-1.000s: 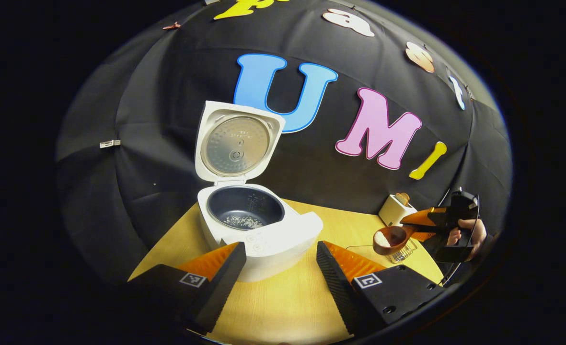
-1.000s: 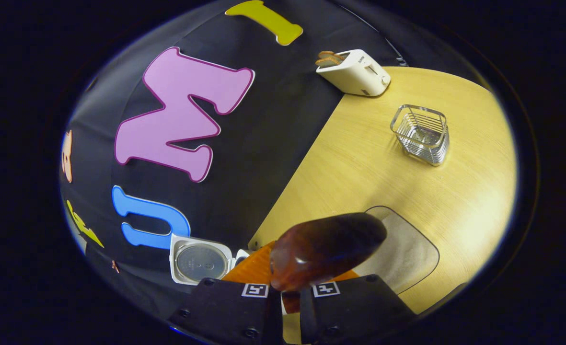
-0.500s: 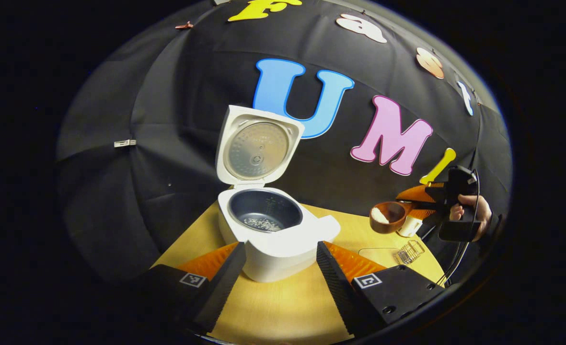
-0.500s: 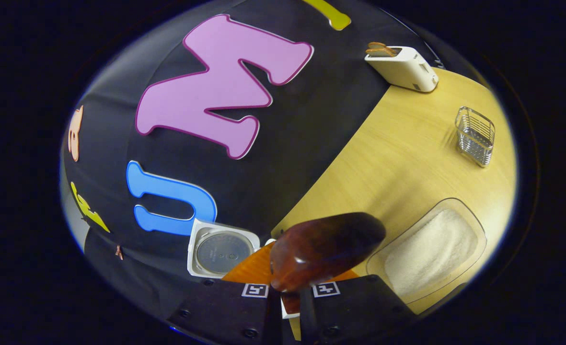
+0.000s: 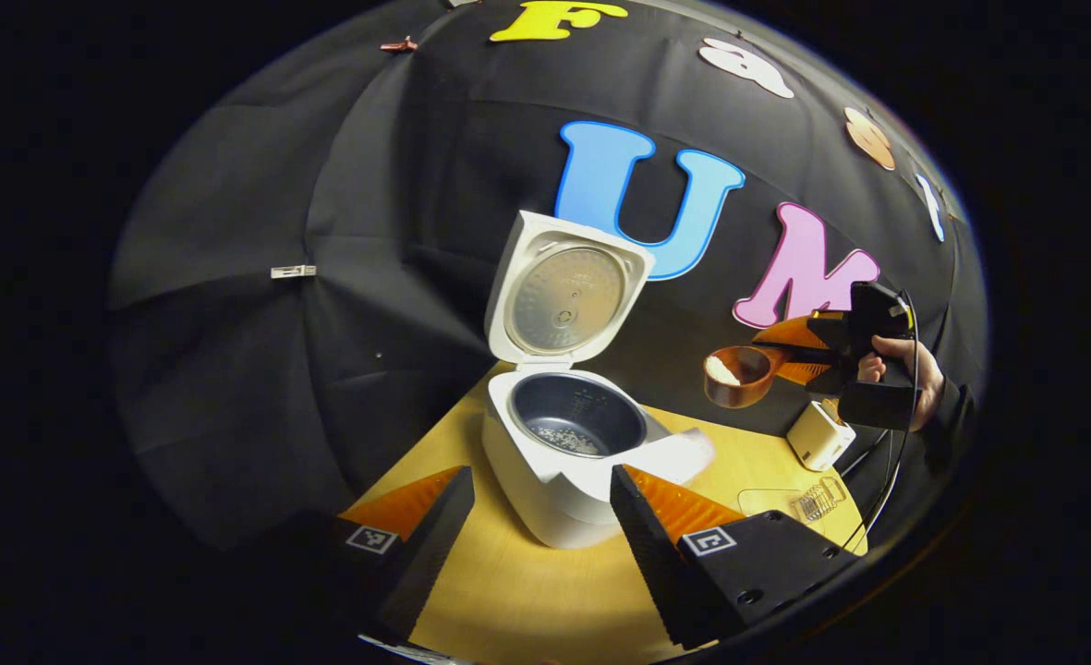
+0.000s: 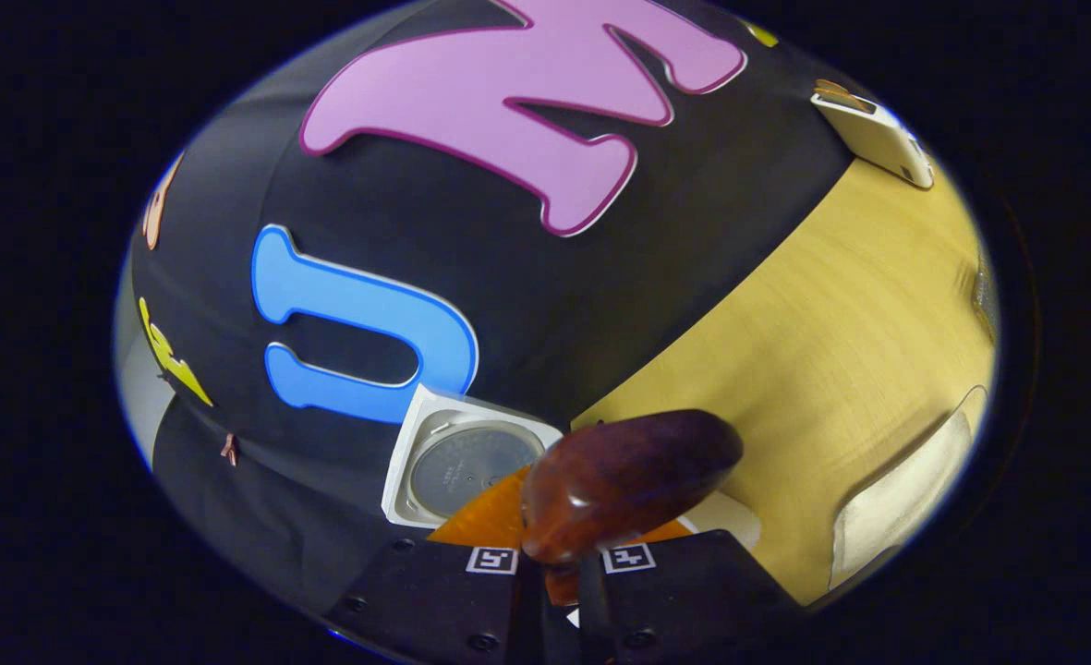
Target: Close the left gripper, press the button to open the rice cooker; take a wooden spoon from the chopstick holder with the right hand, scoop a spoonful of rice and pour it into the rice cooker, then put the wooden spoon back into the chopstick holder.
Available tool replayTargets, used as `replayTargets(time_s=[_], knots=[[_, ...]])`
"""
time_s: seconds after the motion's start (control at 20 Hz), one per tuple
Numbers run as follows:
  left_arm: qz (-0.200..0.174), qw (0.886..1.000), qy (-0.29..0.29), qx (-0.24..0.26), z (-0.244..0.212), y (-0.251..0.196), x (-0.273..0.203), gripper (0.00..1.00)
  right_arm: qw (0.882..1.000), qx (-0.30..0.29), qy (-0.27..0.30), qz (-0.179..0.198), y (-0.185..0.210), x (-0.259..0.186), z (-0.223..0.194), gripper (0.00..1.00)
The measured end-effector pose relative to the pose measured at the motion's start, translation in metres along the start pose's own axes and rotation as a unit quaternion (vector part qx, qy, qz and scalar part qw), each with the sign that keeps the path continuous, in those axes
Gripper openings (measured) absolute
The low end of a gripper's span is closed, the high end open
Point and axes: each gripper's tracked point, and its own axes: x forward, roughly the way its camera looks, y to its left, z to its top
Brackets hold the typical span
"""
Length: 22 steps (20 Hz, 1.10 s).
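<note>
The white rice cooker (image 5: pixel 554 489) stands open on the wooden table, its lid (image 5: pixel 568 296) upright and a little rice in the dark inner pot (image 5: pixel 575 427). My left gripper (image 5: pixel 540 526) is open just in front of it, holding nothing. To the right, a hand carries my right gripper (image 5: pixel 790 353), shut on the wooden spoon (image 5: pixel 737 376), whose bowl holds white rice in the air, right of the cooker and above its rim. In the right gripper view the spoon's dark underside (image 6: pixel 628 480) juts from the right gripper (image 6: pixel 559 563), with the cooker lid (image 6: pixel 466 462) beyond it.
A white toaster (image 5: pixel 818 434) stands at the table's back right. The wire chopstick holder (image 5: pixel 818 503) and the clear tray of rice (image 5: pixel 771 503) lie in front of the toaster. That rice tray (image 6: pixel 905 494) is low right in the right gripper view. Bare wood (image 5: pixel 527 591) lies before the cooker.
The right gripper has lifted the rice-filled spoon up from the tray and carried it toward the cooker. The cooker has slid rightward in the left gripper view.
</note>
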Motion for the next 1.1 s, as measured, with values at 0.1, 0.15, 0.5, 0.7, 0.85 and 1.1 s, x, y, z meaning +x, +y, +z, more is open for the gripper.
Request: replayTargets(time_s=[0.1, 0.15, 0.5, 0.7, 0.85, 1.1], knots=[[0.013, 1.000, 0.007, -0.009, -0.004, 0.013, 0.002, 0.96, 0.999, -0.036, 0.006, -0.005, 0.005, 0.023, -0.008, 0.18], [0.021, 1.000, 0.010, -0.016, -0.006, 0.020, 0.002, 0.96, 0.999, -0.053, 0.008, -0.008, 0.007, 0.036, -0.011, 0.18], [0.064, 0.997, -0.003, -0.040, -0.007, 0.058, 0.004, 0.96, 0.980, -0.201, 0.000, -0.010, 0.026, 0.098, -0.047, 0.18], [0.067, 0.997, 0.006, -0.039, -0.015, 0.063, 0.010, 0.96, 0.956, -0.294, 0.007, -0.009, 0.025, 0.118, -0.081, 0.18], [0.062, 0.997, 0.005, -0.044, -0.019, 0.062, 0.012, 0.96, 0.927, -0.374, 0.002, -0.015, 0.024, 0.126, -0.094, 0.18], [0.065, 0.996, 0.008, -0.055, -0.029, 0.069, 0.014, 0.96, 0.867, -0.499, -0.006, 0.009, 0.036, 0.136, -0.121, 0.18]])
